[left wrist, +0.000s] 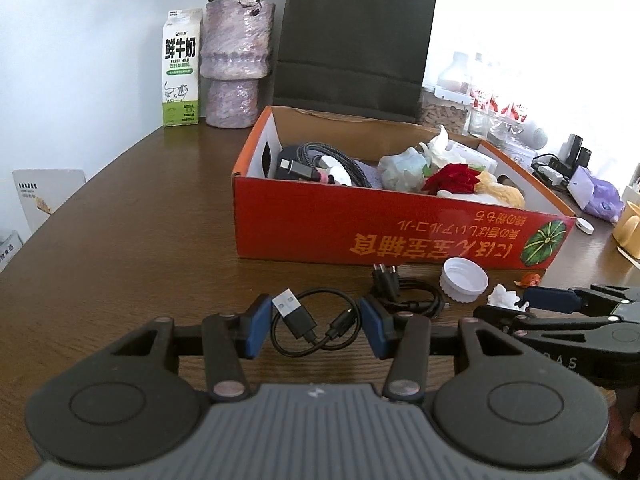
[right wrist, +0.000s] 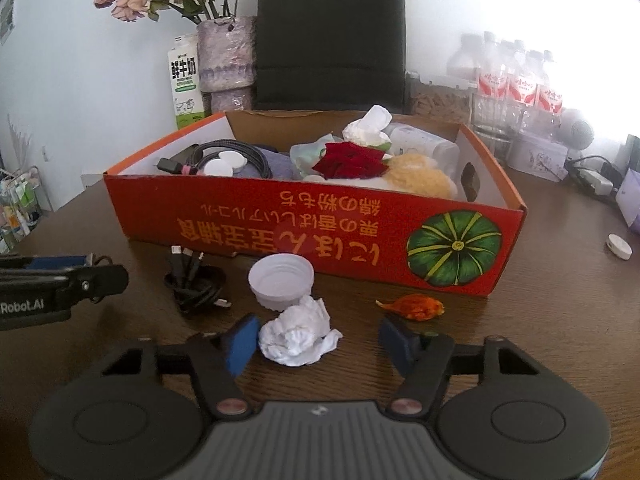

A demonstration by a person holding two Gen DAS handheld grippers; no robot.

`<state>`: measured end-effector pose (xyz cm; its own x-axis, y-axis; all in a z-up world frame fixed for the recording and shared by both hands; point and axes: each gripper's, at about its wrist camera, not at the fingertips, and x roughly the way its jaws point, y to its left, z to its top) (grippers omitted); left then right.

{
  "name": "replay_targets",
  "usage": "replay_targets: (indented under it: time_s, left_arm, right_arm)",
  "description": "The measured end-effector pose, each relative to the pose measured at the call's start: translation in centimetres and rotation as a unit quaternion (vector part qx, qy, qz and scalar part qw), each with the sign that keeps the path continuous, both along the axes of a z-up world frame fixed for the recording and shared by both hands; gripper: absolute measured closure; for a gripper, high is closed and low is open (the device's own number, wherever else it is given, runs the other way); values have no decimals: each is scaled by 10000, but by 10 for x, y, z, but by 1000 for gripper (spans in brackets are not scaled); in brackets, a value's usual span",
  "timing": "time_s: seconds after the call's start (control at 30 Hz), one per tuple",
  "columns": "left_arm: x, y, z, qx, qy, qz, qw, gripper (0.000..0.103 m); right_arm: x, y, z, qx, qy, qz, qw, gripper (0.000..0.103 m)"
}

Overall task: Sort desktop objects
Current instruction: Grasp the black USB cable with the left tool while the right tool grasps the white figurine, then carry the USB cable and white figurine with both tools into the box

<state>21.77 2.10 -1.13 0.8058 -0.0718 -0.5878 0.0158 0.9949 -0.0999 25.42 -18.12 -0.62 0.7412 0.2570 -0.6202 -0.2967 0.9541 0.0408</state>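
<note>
My left gripper (left wrist: 316,328) is shut on a short black USB cable (left wrist: 312,324), whose coiled loop sits between the blue pads. A crumpled white tissue (right wrist: 298,336) lies on the brown table between the fingers of my right gripper (right wrist: 318,344). The left pad is at the tissue's edge, the right pad stands clear of it, so this gripper is open. Just behind stands the red cardboard box (right wrist: 280,224), holding a braided cable, a red rose, tissues and a yellow fluffy thing. The left wrist view has the right gripper (left wrist: 506,304) at the right edge.
In front of the box lie a white screw lid (right wrist: 280,280), a bundled black cable (right wrist: 194,284) and an orange scrap (right wrist: 414,306). A small white disc (right wrist: 619,246) is at the right. Behind the box stand a milk carton (left wrist: 181,68), a vase, a black paper bag and bottles.
</note>
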Motion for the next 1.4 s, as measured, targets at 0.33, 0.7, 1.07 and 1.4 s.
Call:
replay_targets:
  time_s: [0.33, 0.7, 1.07, 1.4]
  left_arm:
    - [0, -1, -1, 39, -13, 2, 10000, 54]
    - [-2, -3, -1, 43, -65, 8, 10000, 54]
    - [-12, -8, 23, 162, -431, -72, 9989, 55]
    - [9, -19, 75, 238, -1017, -174, 9944, 55]
  right_arm:
    - [-10, 9, 0, -107, -139, 236, 9996, 77]
    - [-24, 12, 1, -97, -246, 358, 9990, 80]
    - [-32, -2, 33, 90, -697, 335, 9970, 81]
    - [-6, -25, 85, 346, -1280, 150, 9911, 81]
